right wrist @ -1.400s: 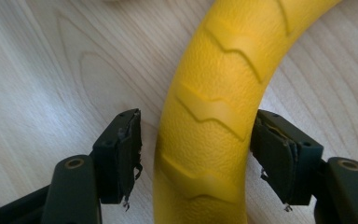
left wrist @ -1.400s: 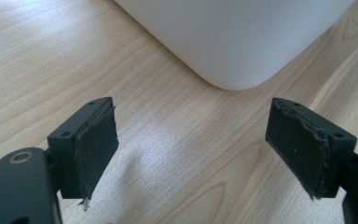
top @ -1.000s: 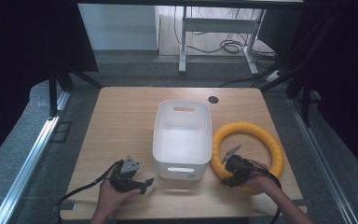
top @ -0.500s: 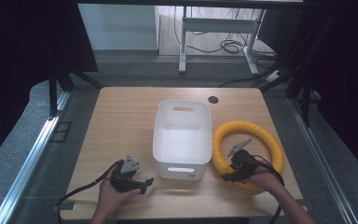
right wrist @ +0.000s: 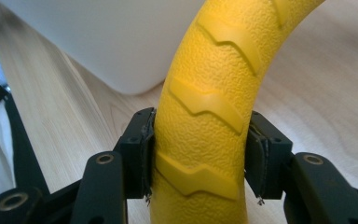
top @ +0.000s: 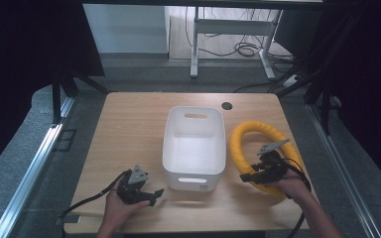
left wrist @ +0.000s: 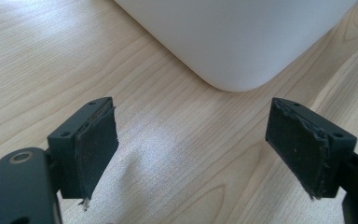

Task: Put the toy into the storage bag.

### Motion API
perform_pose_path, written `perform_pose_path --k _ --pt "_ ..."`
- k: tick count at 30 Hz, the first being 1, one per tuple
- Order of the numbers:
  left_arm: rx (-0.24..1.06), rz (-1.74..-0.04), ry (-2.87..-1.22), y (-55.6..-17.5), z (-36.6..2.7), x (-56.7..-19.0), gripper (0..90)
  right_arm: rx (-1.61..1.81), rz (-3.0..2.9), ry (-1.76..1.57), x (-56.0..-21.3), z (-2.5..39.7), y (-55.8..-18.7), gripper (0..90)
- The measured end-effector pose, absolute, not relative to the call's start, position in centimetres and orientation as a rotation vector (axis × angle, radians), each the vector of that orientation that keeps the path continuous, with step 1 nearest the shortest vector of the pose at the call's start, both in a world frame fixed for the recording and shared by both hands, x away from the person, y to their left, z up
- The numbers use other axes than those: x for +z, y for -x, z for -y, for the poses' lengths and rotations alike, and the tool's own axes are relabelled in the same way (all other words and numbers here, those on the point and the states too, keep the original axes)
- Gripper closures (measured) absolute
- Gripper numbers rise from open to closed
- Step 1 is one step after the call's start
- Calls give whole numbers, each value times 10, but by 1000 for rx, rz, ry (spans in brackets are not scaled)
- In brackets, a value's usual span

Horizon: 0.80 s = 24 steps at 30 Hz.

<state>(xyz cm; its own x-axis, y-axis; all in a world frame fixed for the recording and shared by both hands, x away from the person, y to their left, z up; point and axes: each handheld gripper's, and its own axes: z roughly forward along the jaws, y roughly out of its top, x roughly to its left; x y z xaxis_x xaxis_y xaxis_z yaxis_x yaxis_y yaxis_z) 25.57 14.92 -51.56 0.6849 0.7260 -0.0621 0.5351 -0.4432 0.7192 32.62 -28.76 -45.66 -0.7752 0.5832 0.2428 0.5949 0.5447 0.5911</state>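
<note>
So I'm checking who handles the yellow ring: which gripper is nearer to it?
Right. The right gripper is clamped on the yellow ring. The left gripper rests open on the table on the far side of the white bin.

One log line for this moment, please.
right gripper: shut on yellow ring | left gripper: open, idle beside white bin

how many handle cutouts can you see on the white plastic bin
2: one in the white plastic bin's far wall, one in its near wall facing the person. Side walls appear plain.
</note>
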Motion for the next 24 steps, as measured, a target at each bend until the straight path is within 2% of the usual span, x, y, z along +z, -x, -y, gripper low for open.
perform_pose_path --k 24 --pt "335 -967 -2155 -256 -149 -515 169 -1436 2601 1124 -421 320 -332 505"
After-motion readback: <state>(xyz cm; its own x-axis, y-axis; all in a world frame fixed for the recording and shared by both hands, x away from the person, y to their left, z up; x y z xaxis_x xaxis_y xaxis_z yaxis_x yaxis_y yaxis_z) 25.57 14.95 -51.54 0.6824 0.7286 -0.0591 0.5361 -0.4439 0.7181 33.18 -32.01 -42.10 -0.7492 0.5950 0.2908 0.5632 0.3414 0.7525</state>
